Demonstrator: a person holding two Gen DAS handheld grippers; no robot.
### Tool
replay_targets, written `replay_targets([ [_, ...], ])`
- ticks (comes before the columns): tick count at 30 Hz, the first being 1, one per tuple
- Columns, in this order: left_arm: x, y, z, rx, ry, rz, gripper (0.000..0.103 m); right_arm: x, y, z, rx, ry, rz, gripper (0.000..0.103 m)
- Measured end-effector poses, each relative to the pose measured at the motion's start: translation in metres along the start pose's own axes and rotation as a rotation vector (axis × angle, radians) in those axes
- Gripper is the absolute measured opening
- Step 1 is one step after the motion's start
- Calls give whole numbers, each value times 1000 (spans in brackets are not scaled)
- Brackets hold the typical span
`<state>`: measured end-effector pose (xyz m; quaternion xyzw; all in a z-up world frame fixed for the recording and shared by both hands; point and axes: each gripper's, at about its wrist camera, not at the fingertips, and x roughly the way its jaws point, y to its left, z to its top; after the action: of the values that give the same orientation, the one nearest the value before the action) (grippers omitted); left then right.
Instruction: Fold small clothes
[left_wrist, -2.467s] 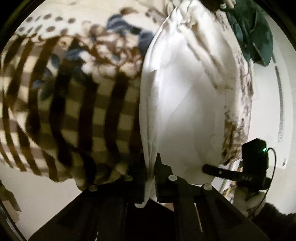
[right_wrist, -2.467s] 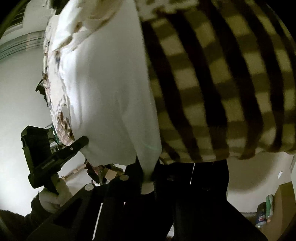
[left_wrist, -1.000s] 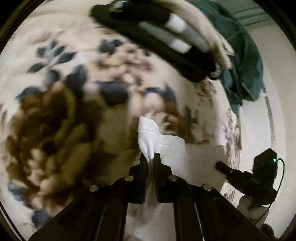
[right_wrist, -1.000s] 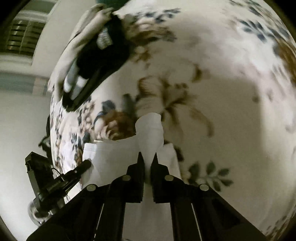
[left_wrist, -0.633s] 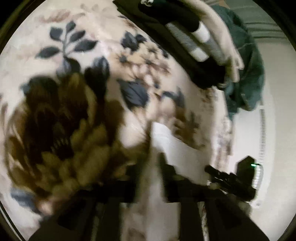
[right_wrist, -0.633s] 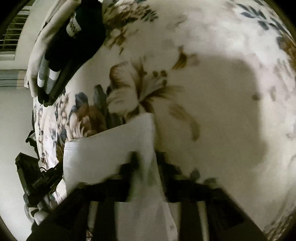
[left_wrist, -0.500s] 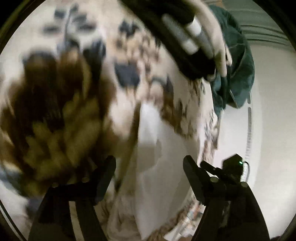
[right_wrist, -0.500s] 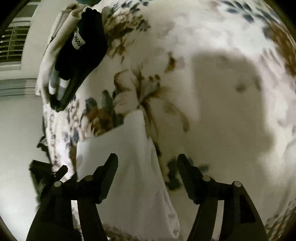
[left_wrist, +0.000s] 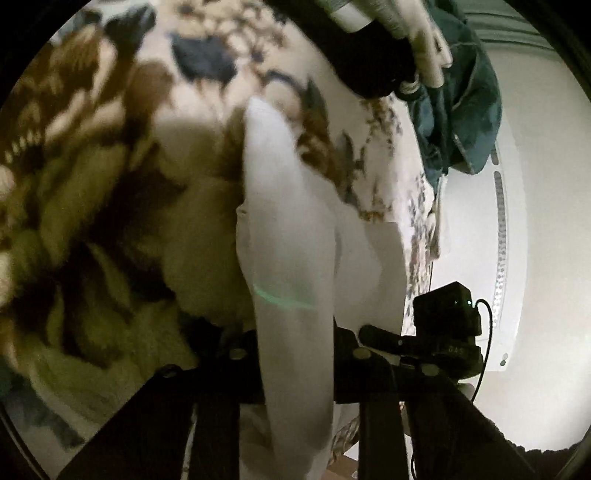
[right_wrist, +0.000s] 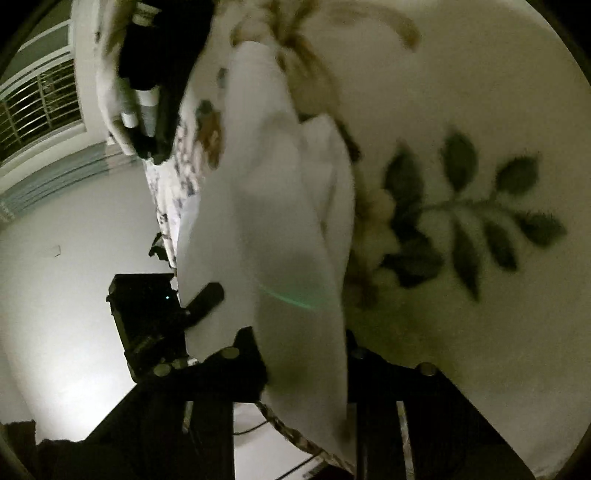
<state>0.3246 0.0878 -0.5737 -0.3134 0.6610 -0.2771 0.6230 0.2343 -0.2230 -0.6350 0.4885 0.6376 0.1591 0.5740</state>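
A white garment (left_wrist: 280, 206) lies on a floral blanket (left_wrist: 110, 184), and a long fold of it rises towards the camera. My left gripper (left_wrist: 295, 350) has that fold filling the gap between its closing jaws, and the cloth touches both fingers. In the right wrist view the same white garment (right_wrist: 266, 206) bunches up from the blanket (right_wrist: 461, 110). My right gripper (right_wrist: 303, 354) is closing too, with a thick fold wedged between its fingers. The fingertips of both grippers are hidden by cloth.
A dark pile of clothes with a grey and white striped piece (left_wrist: 351, 48) lies at the far end of the blanket, beside a teal garment (left_wrist: 461, 110). The blanket's edge drops to a pale floor (left_wrist: 535, 258). A barred window (right_wrist: 33, 107) shows far left.
A second ago both grippers were shut on the garment's far corners. Half a second ago both stood wide open above the flat cloth. Now both have dropped and closed on raised folds.
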Motion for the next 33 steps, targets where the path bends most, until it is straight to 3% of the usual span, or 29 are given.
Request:
replay_targets([
  [7,-45,-50,18,44,-35,-18,17,-39,71,-5,-88,-68,-44,16],
  [12,-90,-107,65,113,-80,-24,17,-74,148,15,-162,-128,-34,16],
  [15,-111,-138,111,155,-132,-10,17,-88,196,46,-209,-173,-35,16],
  [19,-128,-160,191,187,-215,22,17,-87,257,114,-270,-232,-38,16],
  [23,-131,-152,261,170,-251,61,20,-71,301,195,-311,-241,-60,16],
  [26,-119,-143,309,158,-262,133,25,-50,325,249,-335,-233,-97,16],
  [30,-102,-117,336,116,-229,224,26,-21,335,294,-344,-209,-186,16],
  [33,-102,-101,337,83,-231,256,27,-5,337,310,-358,-179,-313,22],
])
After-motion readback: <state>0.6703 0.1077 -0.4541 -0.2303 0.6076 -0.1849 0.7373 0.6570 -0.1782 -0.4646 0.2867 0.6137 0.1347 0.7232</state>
